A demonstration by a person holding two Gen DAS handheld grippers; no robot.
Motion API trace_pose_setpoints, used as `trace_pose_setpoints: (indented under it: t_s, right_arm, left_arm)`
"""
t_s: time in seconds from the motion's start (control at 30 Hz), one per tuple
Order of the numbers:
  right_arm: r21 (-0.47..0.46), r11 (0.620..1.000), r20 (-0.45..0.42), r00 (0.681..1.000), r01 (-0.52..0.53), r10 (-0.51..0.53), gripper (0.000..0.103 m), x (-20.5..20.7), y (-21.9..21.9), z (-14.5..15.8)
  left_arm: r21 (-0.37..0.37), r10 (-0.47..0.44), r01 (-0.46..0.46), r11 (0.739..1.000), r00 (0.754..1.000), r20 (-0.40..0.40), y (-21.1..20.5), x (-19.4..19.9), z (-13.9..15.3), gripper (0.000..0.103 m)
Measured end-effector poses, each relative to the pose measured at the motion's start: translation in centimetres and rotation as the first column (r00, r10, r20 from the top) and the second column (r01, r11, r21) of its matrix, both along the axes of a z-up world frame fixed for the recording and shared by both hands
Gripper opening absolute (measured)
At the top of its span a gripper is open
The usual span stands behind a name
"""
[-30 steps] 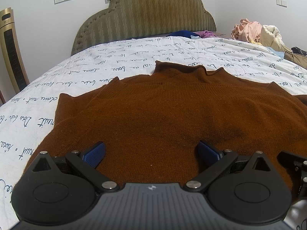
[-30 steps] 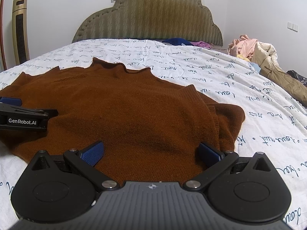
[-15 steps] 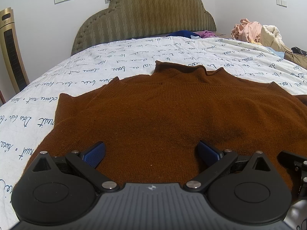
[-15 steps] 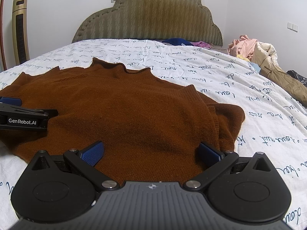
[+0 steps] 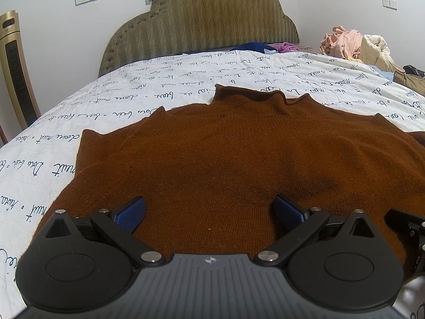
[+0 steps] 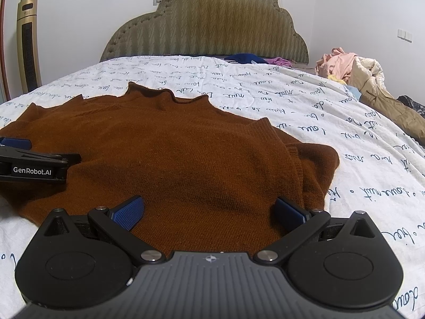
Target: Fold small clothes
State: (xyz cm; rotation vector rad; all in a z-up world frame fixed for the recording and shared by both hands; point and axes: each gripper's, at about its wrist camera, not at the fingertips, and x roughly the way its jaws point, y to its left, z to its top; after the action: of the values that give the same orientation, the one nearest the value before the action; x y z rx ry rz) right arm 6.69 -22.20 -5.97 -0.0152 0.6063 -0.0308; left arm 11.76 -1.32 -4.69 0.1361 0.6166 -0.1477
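A brown knit sweater [image 5: 225, 159] lies spread flat on the bed, collar toward the headboard; it also shows in the right wrist view [image 6: 172, 159], with its right sleeve folded in at the right edge [image 6: 313, 164]. My left gripper [image 5: 209, 210] is open, its blue pads over the sweater's near hem on the left part. My right gripper [image 6: 208, 210] is open over the hem on the right part. The left gripper's body [image 6: 34, 164] shows at the left of the right wrist view. Neither gripper holds anything.
The bed has a white cover with blue script [image 5: 186, 79] and a padded olive headboard [image 5: 202, 21]. A pile of clothes [image 6: 353, 69] lies at the far right. Blue and purple garments [image 6: 252, 58] lie by the headboard. A gold tower heater [image 6: 28, 42] stands at the left wall.
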Motion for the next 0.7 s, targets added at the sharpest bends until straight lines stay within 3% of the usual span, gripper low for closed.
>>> trace_pose_setpoints:
  t_s: [0.7]
  right_arm:
    - [-0.022,1.000,-0.011,1.000,-0.003,0.003,0.103,-0.02,0.10,-0.19]
  left_arm:
    - [-0.001,0.001,-0.001,1.000,1.000,-0.001,-0.05,0.06,-0.06,0.103]
